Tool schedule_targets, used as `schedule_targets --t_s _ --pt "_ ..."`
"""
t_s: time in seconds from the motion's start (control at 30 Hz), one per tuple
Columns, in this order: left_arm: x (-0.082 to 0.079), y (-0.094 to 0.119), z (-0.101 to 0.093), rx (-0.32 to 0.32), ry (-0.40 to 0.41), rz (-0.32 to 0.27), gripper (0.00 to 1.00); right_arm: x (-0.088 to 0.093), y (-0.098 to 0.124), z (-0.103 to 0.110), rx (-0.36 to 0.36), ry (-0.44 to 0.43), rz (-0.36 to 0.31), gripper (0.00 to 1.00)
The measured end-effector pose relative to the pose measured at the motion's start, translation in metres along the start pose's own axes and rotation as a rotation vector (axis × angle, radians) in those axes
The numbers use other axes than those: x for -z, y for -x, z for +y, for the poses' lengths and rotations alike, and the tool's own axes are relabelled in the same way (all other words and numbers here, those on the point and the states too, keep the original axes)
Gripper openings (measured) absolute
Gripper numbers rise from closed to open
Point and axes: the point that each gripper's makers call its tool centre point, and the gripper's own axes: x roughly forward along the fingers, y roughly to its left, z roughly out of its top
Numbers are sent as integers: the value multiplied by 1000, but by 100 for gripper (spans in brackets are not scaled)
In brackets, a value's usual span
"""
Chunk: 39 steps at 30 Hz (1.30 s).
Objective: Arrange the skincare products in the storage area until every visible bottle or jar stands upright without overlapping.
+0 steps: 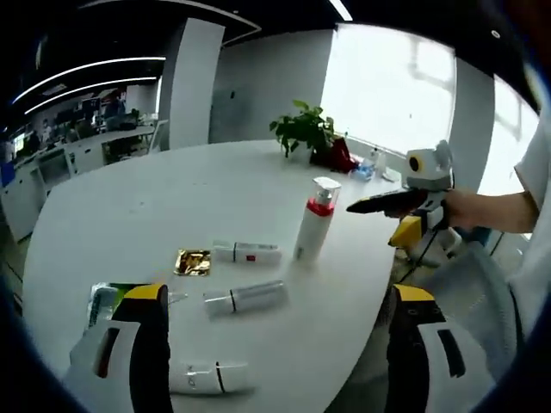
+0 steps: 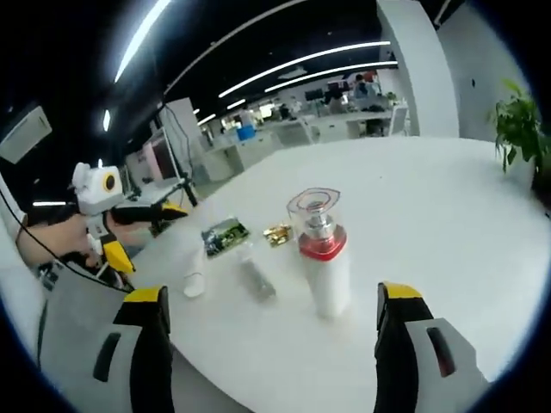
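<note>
A white pump bottle [image 1: 314, 222] with a red collar and clear cap stands upright on the round white table [image 1: 155, 206]. Near it lie a white tube with a red label [image 1: 247, 252], a silvery bottle [image 1: 246, 298] and a white tube [image 1: 207, 377] by the near edge. My left gripper [image 1: 279, 294] is open above the near edge, holding nothing. My right gripper [image 2: 273, 292] is also open, and the pump bottle [image 2: 325, 258] stands just ahead of its jaws, untouched. The right gripper [image 1: 379, 205] reaches in toward the bottle's cap from the right.
A gold foil packet [image 1: 193, 261] and a green packet [image 1: 108, 297] lie left of the tubes. A potted plant [image 1: 301, 129], a red object [image 1: 337, 157] and a small water bottle [image 1: 368, 163] stand at the far edge. The person's hand and sleeve [image 1: 504, 211] are to the right.
</note>
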Motion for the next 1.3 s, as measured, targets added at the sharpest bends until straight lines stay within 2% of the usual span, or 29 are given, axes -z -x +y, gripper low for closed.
schedule_targets --t_s 0.23,0.47,0.63,0.87,0.97,1.07,1.3 --pt "14 27 9 -54 36 -7 99 -1 3 12 -5 -2 -13 98" --pt "33 59 14 -117 90 -26 99 10 6 29 -7 -36 -3 97" --pt "47 84 20 -168 102 -16 99 17 9 35 7 -32 18 97" --pt "55 113 34 -235 126 -32 98 10 14 45 5 -50 -6 96" --pt "56 116 40 -245 132 -38 97 7 16 48 5 -58 -16 96" --pt "50 114 38 -255 110 -49 97 5 18 49 3 -73 -30 95" --pt "49 115 37 -260 126 -69 96 6 21 52 0 -72 -25 95"
